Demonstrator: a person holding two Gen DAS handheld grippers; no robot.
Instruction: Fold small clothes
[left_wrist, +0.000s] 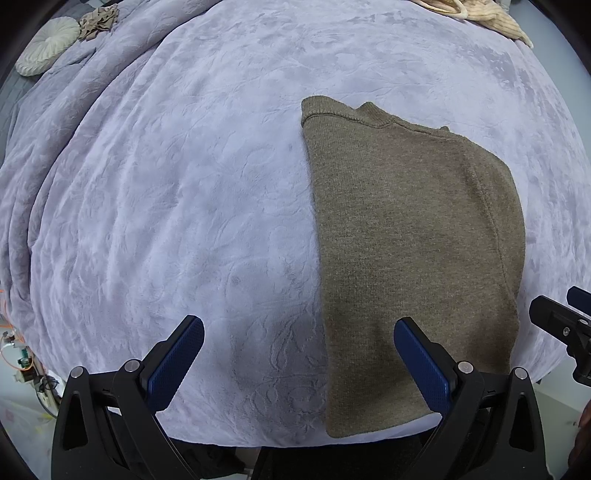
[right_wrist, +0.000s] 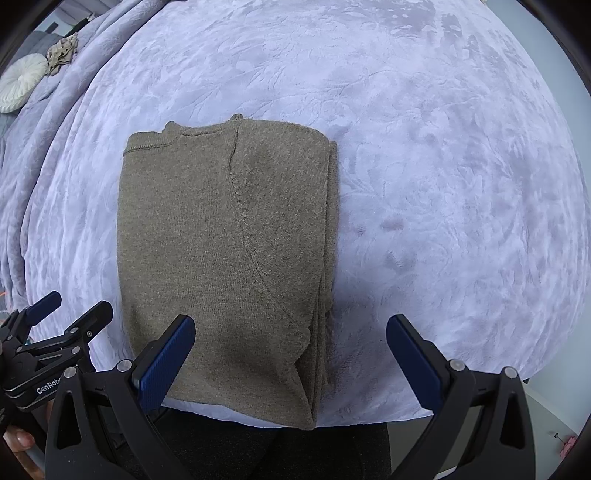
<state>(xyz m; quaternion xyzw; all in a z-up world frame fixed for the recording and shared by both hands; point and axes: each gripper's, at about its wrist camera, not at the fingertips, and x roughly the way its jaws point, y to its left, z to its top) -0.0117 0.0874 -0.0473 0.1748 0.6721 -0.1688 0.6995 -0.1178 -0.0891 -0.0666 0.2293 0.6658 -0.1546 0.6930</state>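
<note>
A brown knit sweater (left_wrist: 410, 236) lies folded lengthwise into a long narrow strip on the lavender blanket (left_wrist: 184, 184), collar at the far end. In the right wrist view the brown knit sweater (right_wrist: 221, 251) shows its folded layers stacked along the right edge. My left gripper (left_wrist: 299, 354) is open above the sweater's near left edge, one finger over the blanket and one over the knit. My right gripper (right_wrist: 291, 350) is open over the sweater's near right corner. Neither holds anything. The right gripper (left_wrist: 565, 325) shows at the edge of the left wrist view, and the left gripper (right_wrist: 55, 325) in the right one.
A round white cushion (left_wrist: 48, 46) and a crumpled beige cloth (left_wrist: 99, 20) lie at the far left. A cream ribbed garment (left_wrist: 491, 14) lies at the far right. The blanket bunches in folds on the left. A dark-clothed person stands at the near edge (right_wrist: 280, 454).
</note>
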